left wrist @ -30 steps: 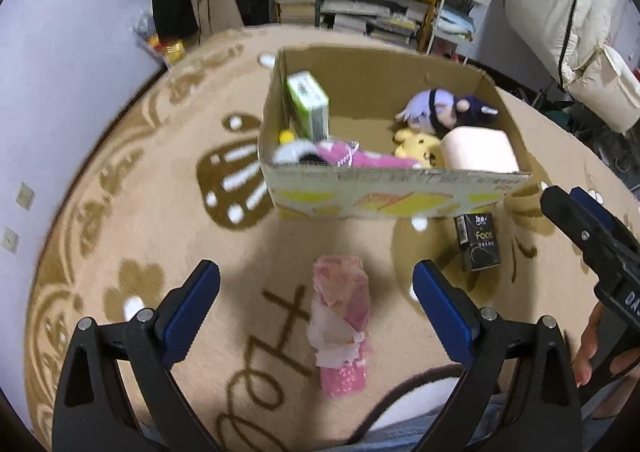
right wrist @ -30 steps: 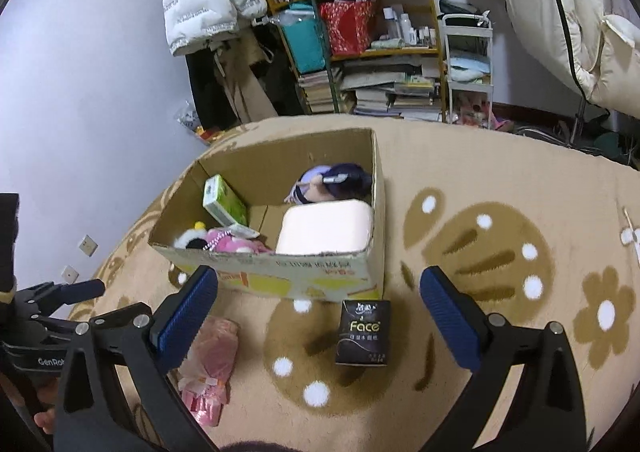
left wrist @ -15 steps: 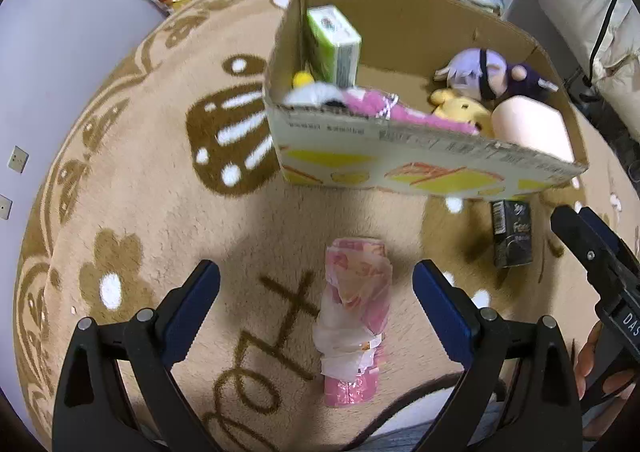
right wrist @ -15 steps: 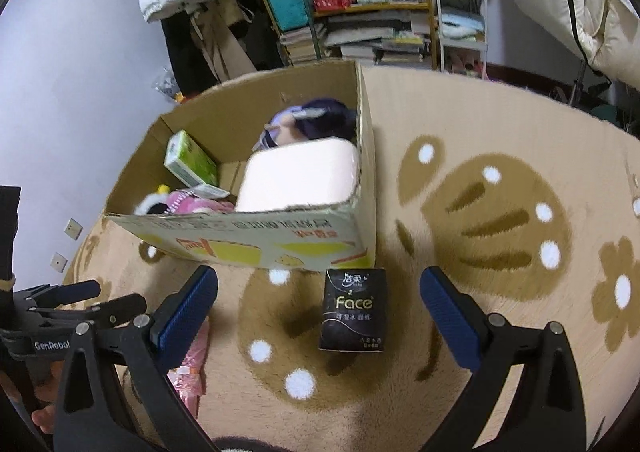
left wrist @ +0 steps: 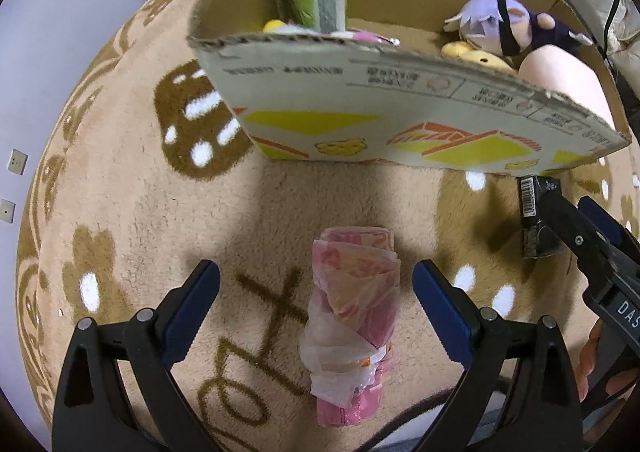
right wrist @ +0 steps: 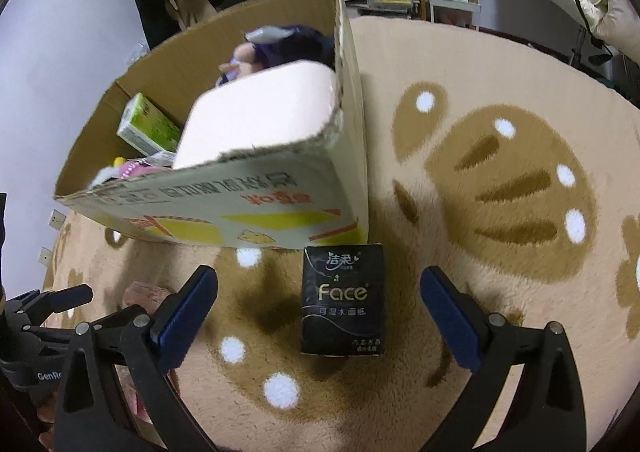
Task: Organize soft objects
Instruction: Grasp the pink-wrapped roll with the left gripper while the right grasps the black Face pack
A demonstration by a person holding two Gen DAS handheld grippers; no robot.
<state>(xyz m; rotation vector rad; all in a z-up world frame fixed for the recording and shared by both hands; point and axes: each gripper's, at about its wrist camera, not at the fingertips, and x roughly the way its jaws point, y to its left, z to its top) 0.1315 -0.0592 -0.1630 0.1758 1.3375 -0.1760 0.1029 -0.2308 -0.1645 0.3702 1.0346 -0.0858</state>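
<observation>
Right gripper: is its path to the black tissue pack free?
Probably yes. The right gripper is open with the black tissue pack lying between its fingers on the rug; nothing covers it, though the box stands close behind.

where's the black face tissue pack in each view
Left wrist: the tissue pack sits at the far right on the rug, partly behind the right gripper.
Right wrist: centre, between the open fingers, label up.
Shared landmark: the cardboard box; in both views the pack lies just in front of its near right corner.
</observation>
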